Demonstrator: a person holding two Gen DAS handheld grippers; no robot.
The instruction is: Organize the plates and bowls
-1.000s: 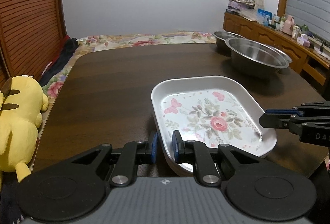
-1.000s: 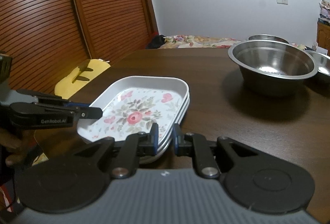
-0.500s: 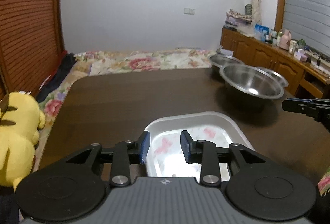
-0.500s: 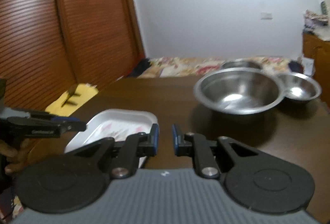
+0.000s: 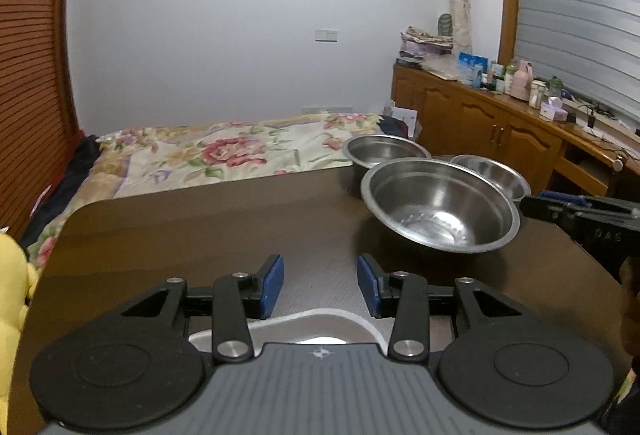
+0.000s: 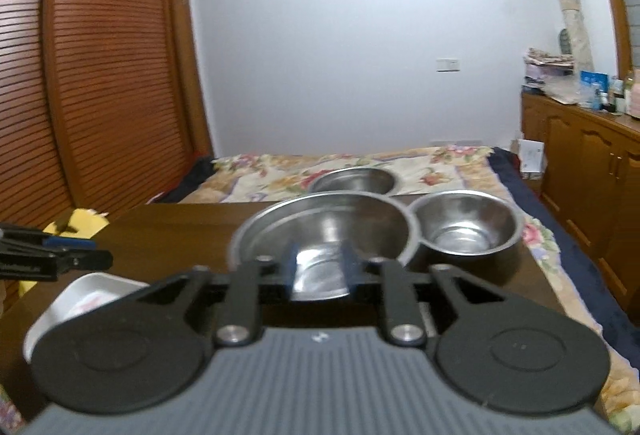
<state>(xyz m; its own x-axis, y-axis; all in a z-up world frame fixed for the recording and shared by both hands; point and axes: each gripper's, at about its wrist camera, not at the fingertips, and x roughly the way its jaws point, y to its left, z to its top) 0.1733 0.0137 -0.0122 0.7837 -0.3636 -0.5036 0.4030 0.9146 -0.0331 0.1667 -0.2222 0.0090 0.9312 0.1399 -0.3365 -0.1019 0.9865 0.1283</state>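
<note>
- Left gripper [image 5: 320, 285]: blue pads apart, nothing between them – only bare dark table [image 5: 200, 227] shows in the gap. Jaws have just been opening.
- White tray-shaped plate [image 5: 320, 323] lies on the table directly under the left gripper; only its far rim and a strip of its inside show past the gripper body. No pad touches it.
- In the right wrist view the same plate [image 6: 86, 295] sits at the near left of the table, partly hidden behind the gripper housing; a trace of pink pattern shows inside.
- Right gripper [image 6: 318, 267]: pads apart, jaws have just been opening. The large steel bowl [image 6: 324, 231] fills the gap as seen from behind – cannot tell whether the pads reach its rim; picture is blurred there.
- Three steel bowls grouped at the far right part of the table: large bowl [image 5: 440, 205] nearest, a smaller bowl [image 5: 384, 151] behind it at the table's far edge, another small bowl [image 5: 496, 171] to its right. All upright, empty, rims close together or touching.
- Right gripper's fingers enter the left view at the right edge [image 5: 580, 213], just beside the large bowl.
- Left gripper's fingers show at the left edge of the right view [image 6: 56, 255], above the plate.
- Yellow plush toy [image 5: 12, 275] off the table's left side; flowered bedspread [image 5: 224, 151] beyond the table.
</note>
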